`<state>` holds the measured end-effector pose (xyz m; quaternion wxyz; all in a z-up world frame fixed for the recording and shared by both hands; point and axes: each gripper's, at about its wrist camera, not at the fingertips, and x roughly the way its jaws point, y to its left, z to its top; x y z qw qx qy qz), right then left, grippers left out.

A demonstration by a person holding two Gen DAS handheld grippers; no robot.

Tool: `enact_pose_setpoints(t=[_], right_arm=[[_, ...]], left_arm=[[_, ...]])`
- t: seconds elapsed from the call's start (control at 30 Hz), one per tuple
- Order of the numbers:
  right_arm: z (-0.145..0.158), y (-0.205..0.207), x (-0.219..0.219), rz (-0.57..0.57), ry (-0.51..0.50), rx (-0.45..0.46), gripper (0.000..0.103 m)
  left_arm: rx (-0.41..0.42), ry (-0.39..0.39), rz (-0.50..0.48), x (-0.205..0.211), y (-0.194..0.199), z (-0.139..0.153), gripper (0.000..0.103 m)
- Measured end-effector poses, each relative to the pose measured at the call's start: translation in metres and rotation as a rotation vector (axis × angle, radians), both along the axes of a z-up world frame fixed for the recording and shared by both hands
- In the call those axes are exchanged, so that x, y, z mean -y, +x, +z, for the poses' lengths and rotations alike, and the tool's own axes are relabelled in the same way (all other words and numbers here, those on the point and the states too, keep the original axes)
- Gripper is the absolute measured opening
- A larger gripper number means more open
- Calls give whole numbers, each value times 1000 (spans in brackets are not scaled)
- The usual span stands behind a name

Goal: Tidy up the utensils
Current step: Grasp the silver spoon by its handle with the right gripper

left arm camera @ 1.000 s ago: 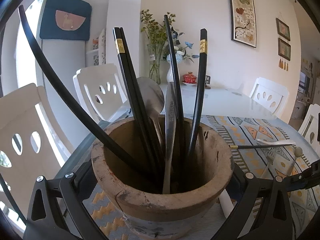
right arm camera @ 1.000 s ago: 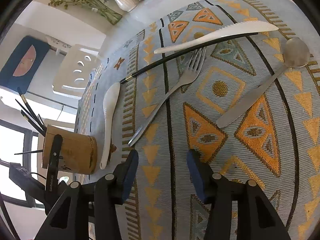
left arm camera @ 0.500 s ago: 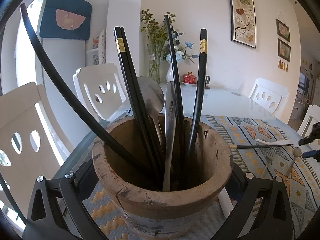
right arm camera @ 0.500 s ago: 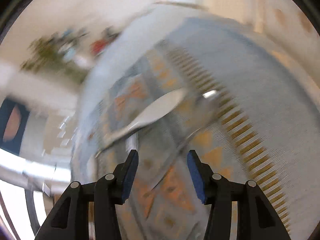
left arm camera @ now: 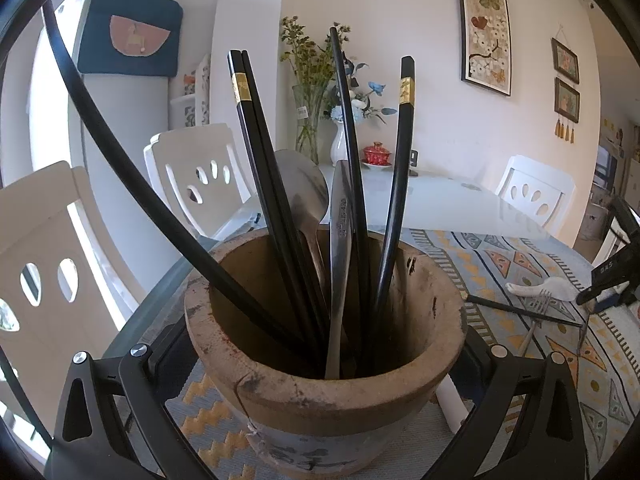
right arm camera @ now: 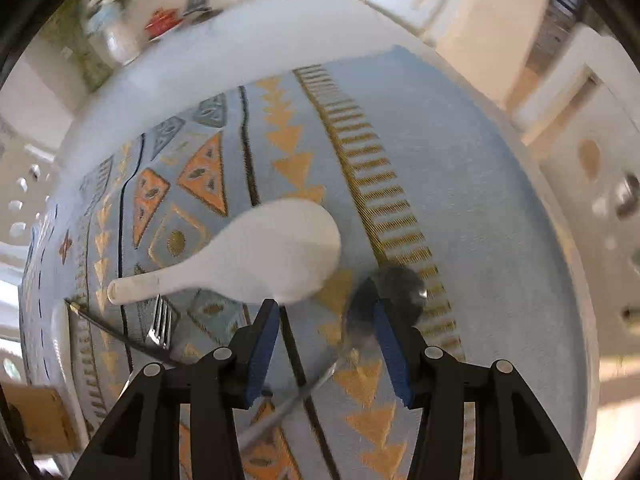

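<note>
Your left gripper (left arm camera: 320,380) clasps the clay pot (left arm camera: 332,396), hiding its fingertips. Your right gripper (right arm camera: 324,344) hangs parted and empty over the worktop's mat (right arm camera: 460,184); its fingers cover part of the blurred metal spoon (right arm camera: 396,284) beside the white spoon (right arm camera: 260,252).

The pot (left arm camera: 328,380) is brown clay with a grey bottom. In the pot stand black chopsticks (left arm camera: 256,168) with gold bands and a shiny silver spoon (left arm camera: 306,196). Under the pot lies a light blue mat (right arm camera: 440,152) with orange and yellow triangles and dark lines. Near it lies a white spoon (right arm camera: 256,252).
</note>
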<state>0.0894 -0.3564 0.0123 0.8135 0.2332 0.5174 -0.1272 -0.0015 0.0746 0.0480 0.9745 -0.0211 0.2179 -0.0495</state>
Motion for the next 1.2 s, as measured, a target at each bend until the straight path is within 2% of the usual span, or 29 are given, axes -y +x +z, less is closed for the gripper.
enact_pose_setpoints(t=[0.07, 0.1, 0.2, 0.3, 0.4, 0.57, 0.67, 0.7, 0.73, 0.87, 0.93, 1.03, 1.1, 1.2], right_arm=[[-3, -14, 10, -99, 74, 6, 50], [-6, -16, 12, -107, 107, 6, 51], [-4, -8, 4, -49, 18, -49, 51], [-3, -4, -2, -67, 3, -75, 51], [-3, 3, -10, -48, -76, -120, 51], [-5, 4, -21, -3, -122, -121, 51], [-3, -1, -23, 54, -86, -92, 32], [-2, -3, -25, 81, -73, -80, 19], [-2, -8, -27, 111, -63, -63, 15], [-4, -38, -40, 249, -70, 7, 10], [-6, -52, -46, 311, -9, 35, 4], [-12, -84, -61, 401, 132, 90, 4], [-16, -106, -75, 460, 279, 143, 4], [-21, -116, -99, 524, 299, 143, 4]], left_arm=[[-2, 2, -1, 0, 0, -1, 103], [-7, 5, -3, 0, 1, -1, 103], [-8, 5, -8, -1, 0, -1, 103], [-4, 0, -5, -1, -1, -1, 103], [-13, -5, -6, -3, 0, -2, 103], [-13, -4, -8, -5, 0, -2, 103], [-12, -3, -8, -4, 0, -2, 103], [-12, -3, -8, -4, 0, -1, 103], [-11, -4, -8, -5, 0, -1, 103], [-5, -4, -8, -5, -1, -1, 103], [-5, -3, -8, -5, -1, -1, 103], [-4, -4, -7, -5, -1, -1, 103], [-3, -3, -7, -5, -2, -1, 103], [-1, -5, -8, -6, -2, -1, 103]])
